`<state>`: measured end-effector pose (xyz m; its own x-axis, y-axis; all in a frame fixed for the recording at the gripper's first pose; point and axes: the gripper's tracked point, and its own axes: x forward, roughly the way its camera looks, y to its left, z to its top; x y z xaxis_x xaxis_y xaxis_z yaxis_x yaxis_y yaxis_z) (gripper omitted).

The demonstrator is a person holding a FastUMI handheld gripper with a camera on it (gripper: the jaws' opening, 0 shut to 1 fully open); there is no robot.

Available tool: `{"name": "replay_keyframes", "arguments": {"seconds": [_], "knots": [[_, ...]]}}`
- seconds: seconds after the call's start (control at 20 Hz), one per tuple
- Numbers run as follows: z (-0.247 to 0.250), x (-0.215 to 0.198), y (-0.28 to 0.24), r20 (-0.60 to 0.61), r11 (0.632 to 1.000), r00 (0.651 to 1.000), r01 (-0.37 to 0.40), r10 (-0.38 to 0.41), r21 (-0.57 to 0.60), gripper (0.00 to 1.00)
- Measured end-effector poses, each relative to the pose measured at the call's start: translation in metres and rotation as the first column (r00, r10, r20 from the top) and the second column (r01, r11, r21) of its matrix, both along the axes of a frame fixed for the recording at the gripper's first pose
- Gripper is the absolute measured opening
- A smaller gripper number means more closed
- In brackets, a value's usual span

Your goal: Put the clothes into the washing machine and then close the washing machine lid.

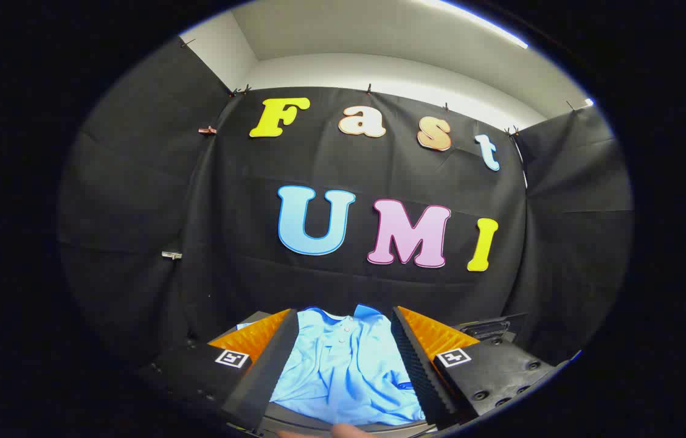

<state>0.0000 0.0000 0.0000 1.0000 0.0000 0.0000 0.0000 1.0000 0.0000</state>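
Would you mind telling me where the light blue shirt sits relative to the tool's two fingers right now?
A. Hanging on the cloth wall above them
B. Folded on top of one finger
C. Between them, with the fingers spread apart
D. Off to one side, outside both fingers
C: the light blue shirt lies in the gap between the spread fingers of the tool, neither finger visibly pressing it.

Bright ceiling light strip [483,21] glared overhead, black cloth wall [349,164] lay dim and evenly lit, light blue shirt [343,371] shone vividly, strong fisheye bending curved the edges, focus stayed sharp centrally, softer at rim.
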Motion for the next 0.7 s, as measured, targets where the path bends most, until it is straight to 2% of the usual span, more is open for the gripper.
{"name": "replay_keyframes", "arguments": {"seconds": [0.15, 0.7], "knots": [[-0.008, -0.001, -0.004, -0.03, 1.0, 1.0, -0.009, 0.009, 0.003, 0.96], [0.004, -0.008, 0.001, 0.012, 0.998, 0.998, -0.055, 0.056, -0.031, 0.96]]}}
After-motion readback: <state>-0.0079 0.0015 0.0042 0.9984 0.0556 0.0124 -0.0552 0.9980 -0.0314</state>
